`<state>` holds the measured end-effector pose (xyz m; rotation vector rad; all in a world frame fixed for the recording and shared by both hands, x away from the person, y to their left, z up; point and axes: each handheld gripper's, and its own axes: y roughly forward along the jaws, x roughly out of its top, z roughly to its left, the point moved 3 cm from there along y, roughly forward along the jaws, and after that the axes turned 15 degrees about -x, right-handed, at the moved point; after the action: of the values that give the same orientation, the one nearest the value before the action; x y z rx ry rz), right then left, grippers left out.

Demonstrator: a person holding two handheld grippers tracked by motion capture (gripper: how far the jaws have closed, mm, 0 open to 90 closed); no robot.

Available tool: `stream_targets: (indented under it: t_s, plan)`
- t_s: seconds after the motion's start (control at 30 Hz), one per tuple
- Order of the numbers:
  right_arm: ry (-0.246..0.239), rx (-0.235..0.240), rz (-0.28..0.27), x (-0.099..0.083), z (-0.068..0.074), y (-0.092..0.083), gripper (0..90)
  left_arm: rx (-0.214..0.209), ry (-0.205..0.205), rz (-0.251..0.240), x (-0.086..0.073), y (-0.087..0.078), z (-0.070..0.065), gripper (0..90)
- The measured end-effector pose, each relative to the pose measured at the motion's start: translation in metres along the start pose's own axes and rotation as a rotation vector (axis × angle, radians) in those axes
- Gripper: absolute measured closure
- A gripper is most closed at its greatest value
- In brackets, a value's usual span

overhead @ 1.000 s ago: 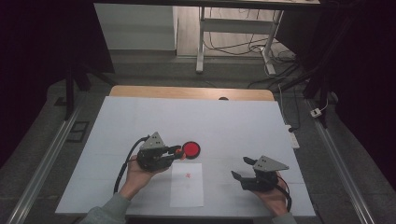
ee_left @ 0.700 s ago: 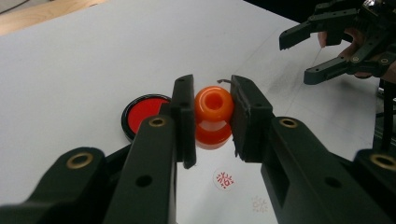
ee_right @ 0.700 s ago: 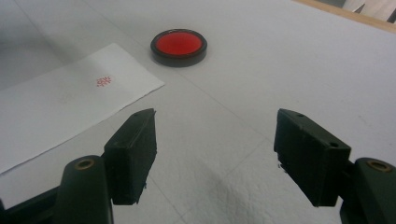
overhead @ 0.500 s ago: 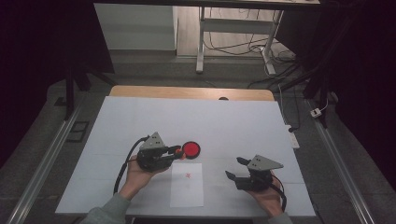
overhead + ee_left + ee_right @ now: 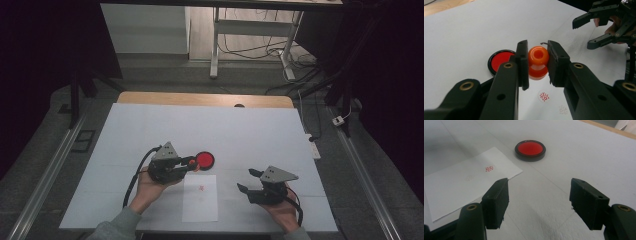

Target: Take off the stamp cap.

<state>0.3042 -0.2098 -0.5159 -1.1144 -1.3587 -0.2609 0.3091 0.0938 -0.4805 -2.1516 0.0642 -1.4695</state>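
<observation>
From the high view, the left gripper [image 5: 187,163] sits left of centre on the white surface [image 5: 250,130], clamped on an orange stamp [image 5: 191,162], just as it was a second ago. Its tip lies just beside the round red ink pad [image 5: 205,160], which has not shifted. Near of both lies a paper sheet [image 5: 201,207] with a small red mark [image 5: 201,187] at its far end. The right gripper [image 5: 249,181] is at the near right, well apart from the sheet; compared with the earlier frames it has edged a little left, and its jaws, which have just been closing slightly, stand wide with nothing between them.

In the left gripper view, the two black jaws press on either side of the stamp [image 5: 538,62], its hollow top facing the camera. The ink pad [image 5: 500,61] lies just left of it, the red mark [image 5: 543,96] shows on the paper below, and the right gripper [image 5: 584,33] stands at the far right.

In the right gripper view, the jaws are spread far apart over bare surface [image 5: 579,152]. Beyond them sit the ink pad [image 5: 530,150] and, to its left, the paper sheet [image 5: 461,187] with its mark [image 5: 489,168].
</observation>
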Motion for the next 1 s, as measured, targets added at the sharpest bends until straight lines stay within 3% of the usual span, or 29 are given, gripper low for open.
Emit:
stream_targets:
  t_s: [0.37,1.0]
  plan:
    - [-0.028,0.024,0.004,0.004,0.011,0.008,31.8,-0.003,-0.006,0.000,-0.002,0.002,0.000,72.2]
    - [-0.071,0.071,-0.013,0.020,0.044,0.028,32.6,-0.013,-0.012,-0.007,-0.003,0.001,-0.001,72.2]
